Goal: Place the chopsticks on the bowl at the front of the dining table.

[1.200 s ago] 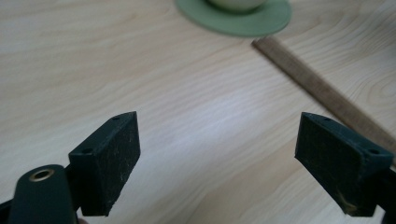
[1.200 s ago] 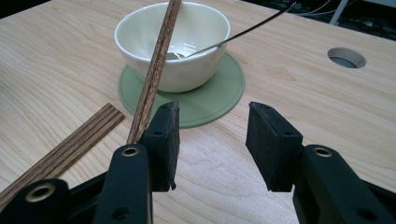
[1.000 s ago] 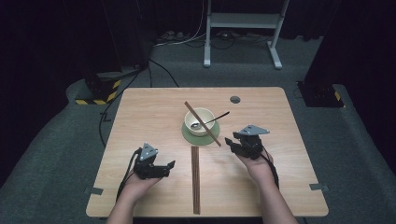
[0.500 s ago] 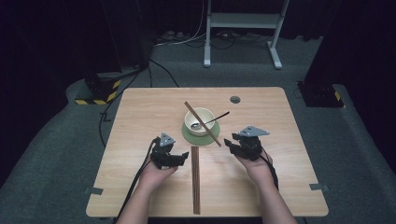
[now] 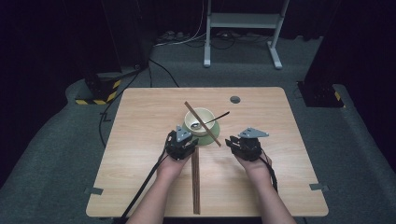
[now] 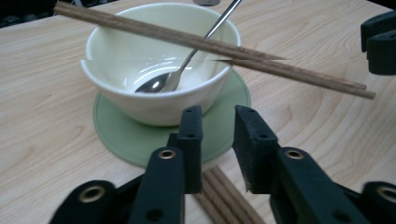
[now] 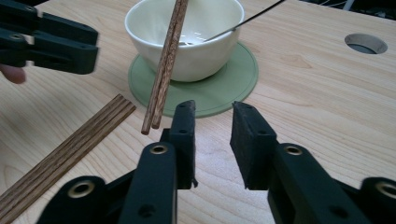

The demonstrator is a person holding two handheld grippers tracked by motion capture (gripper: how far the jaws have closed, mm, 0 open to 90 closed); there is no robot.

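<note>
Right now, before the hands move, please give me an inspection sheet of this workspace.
Surface: wooden table, with a round hole at the far side.
Job's things: pale bowl on green coaster; spoon inside; chopsticks lying across the rim; long wooden sticks flat on the table.
Clutter: nothing seen.
Grippers: left gripper above the sticks' far end, its jaws have just been closing, nothing pinched; right gripper also closing, gap empty.
Cables: one cable trails from each gripper.
Surroundings: grey carpet, white stand, floor cables.
</note>
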